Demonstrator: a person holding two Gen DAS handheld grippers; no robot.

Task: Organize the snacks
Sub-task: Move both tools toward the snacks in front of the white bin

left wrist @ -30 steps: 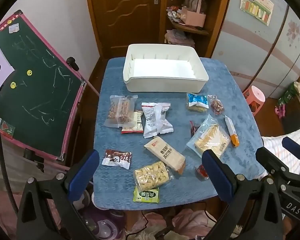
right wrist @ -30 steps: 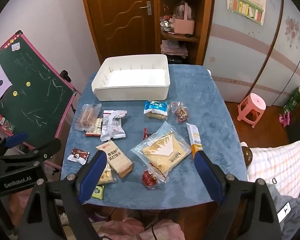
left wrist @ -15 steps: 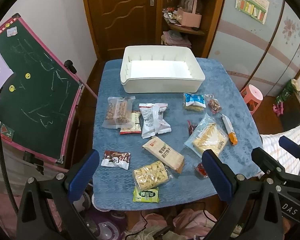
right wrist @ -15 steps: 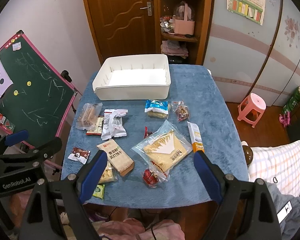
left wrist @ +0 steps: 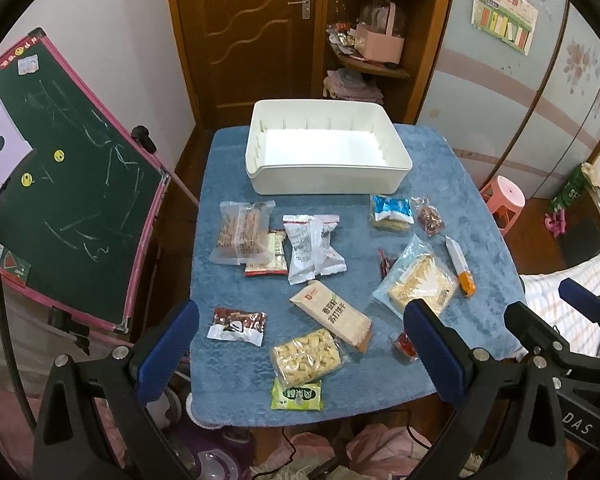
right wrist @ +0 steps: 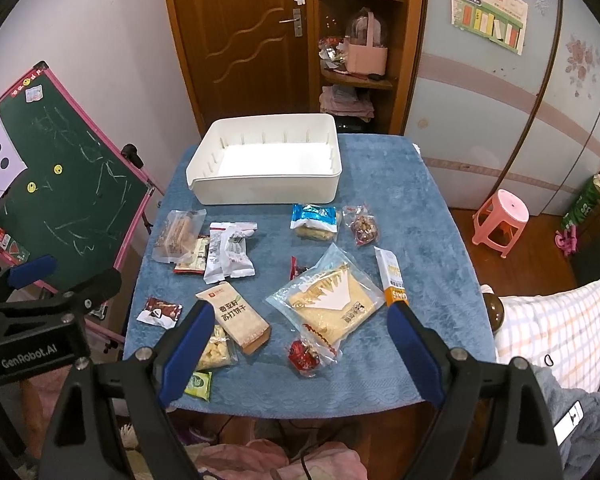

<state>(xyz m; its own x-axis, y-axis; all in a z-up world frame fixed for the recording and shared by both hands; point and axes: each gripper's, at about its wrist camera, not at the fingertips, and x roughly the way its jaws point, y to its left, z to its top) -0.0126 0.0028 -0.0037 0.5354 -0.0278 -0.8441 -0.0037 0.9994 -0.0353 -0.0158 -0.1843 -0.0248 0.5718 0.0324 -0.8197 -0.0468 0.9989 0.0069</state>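
Snacks [left wrist: 324,264] on table beyond left gripper [left wrist: 300,344], jaws spread, white bin [left wrist: 328,184] farther

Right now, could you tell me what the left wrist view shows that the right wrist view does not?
Only the left wrist view shows the whole clear packet of pale puffed snacks; the right view hides part of it behind a finger. Only the right shows the whole small red sweet wrapper. Both show the empty white plastic bin on the blue tablecloth.
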